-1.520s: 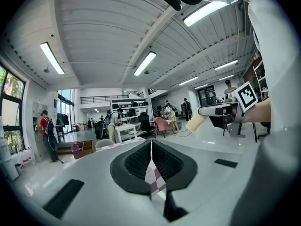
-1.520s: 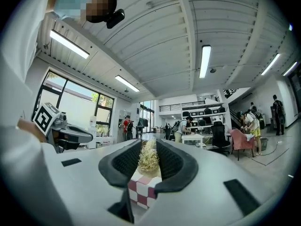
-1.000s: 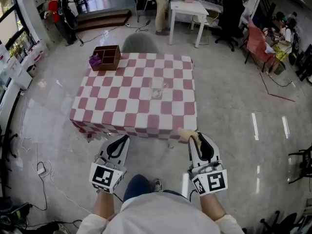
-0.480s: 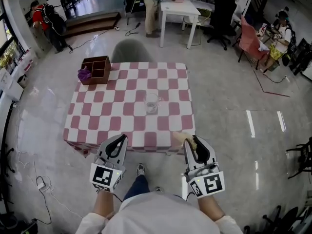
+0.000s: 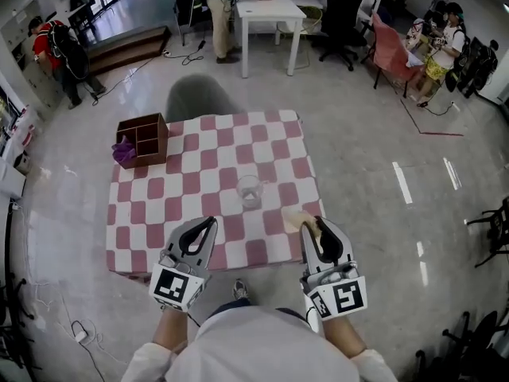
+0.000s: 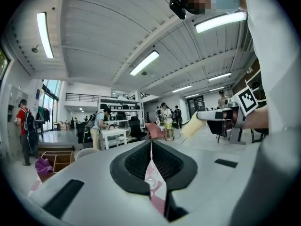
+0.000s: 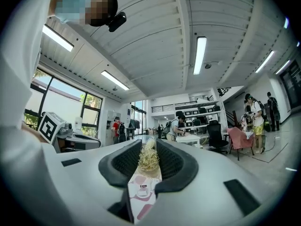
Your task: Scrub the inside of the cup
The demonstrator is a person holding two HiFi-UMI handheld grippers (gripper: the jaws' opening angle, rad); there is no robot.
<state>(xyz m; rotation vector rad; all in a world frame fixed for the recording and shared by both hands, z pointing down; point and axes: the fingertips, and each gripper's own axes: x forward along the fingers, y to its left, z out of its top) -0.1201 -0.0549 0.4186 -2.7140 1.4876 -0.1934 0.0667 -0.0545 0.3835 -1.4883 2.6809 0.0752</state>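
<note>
A clear glass cup point(image 5: 250, 189) stands upright on the pink-and-white checked table point(image 5: 191, 177), right of its middle. My left gripper point(image 5: 210, 222) is shut and empty, over the table's front edge, left of and nearer than the cup. My right gripper point(image 5: 312, 223) is shut on a tan fibrous scrubber point(image 5: 297, 219) that sticks out past its tips, at the front right corner. In the right gripper view the scrubber point(image 7: 148, 158) fills the gap between the jaws, with the cup point(image 7: 142, 191) below it. The left gripper view shows the cup point(image 6: 151, 184) through a thin slit.
A brown wooden box point(image 5: 145, 136) with a purple cloth point(image 5: 123, 152) sits at the table's far left corner. A grey chair point(image 5: 195, 98) stands behind the table. Farther back are a white table point(image 5: 266, 10), office chairs and several people.
The table and cup have come nearer in the head view. Both grippers, earlier short of the table's front edge, now reach over it. Their jaws look the same.
</note>
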